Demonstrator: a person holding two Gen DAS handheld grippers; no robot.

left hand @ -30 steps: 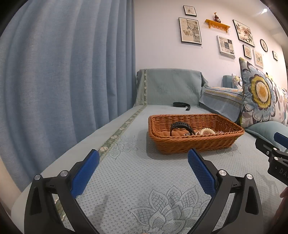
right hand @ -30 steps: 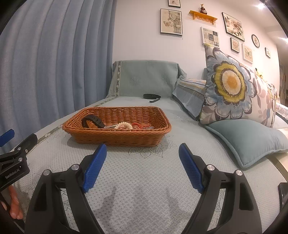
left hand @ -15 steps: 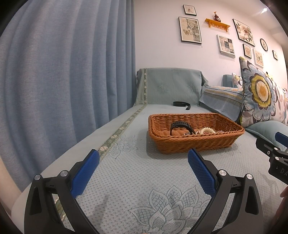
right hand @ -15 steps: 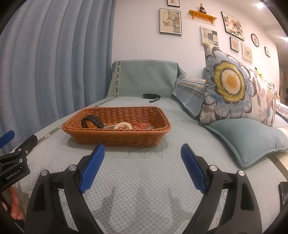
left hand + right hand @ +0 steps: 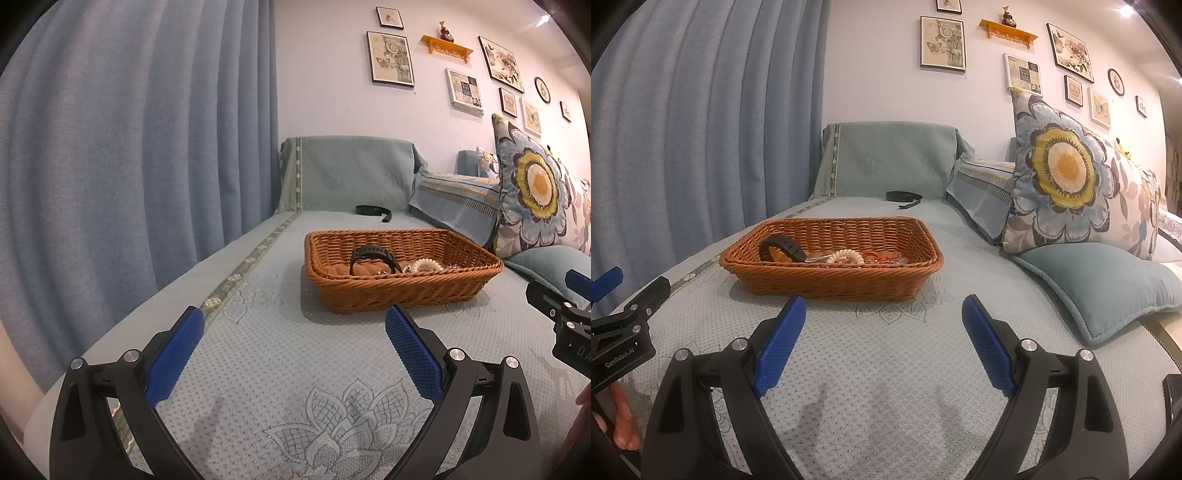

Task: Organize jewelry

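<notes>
A brown wicker basket (image 5: 402,291) (image 5: 831,282) rests on the green sofa cover. Inside lie a black watch (image 5: 371,254) (image 5: 781,248), a cream beaded bracelet (image 5: 424,264) (image 5: 846,256) and some red jewelry (image 5: 877,254). A black strap (image 5: 373,210) (image 5: 905,195) lies alone on the seat beyond the basket. My left gripper (image 5: 293,314) hovers open in front of the basket, nothing between its blue pads. My right gripper (image 5: 884,301) is also open and empty, just short of the basket's near wall.
Blue curtain (image 5: 129,147) hangs along the left. A flowered cushion (image 5: 1067,177) and a plain teal cushion (image 5: 1108,280) sit to the right. Each view catches the other gripper at its edge, with fingers of a hand (image 5: 622,424) at the lower left.
The right gripper's jaws spread slightly wider a second ago. Neither gripper has otherwise moved.
</notes>
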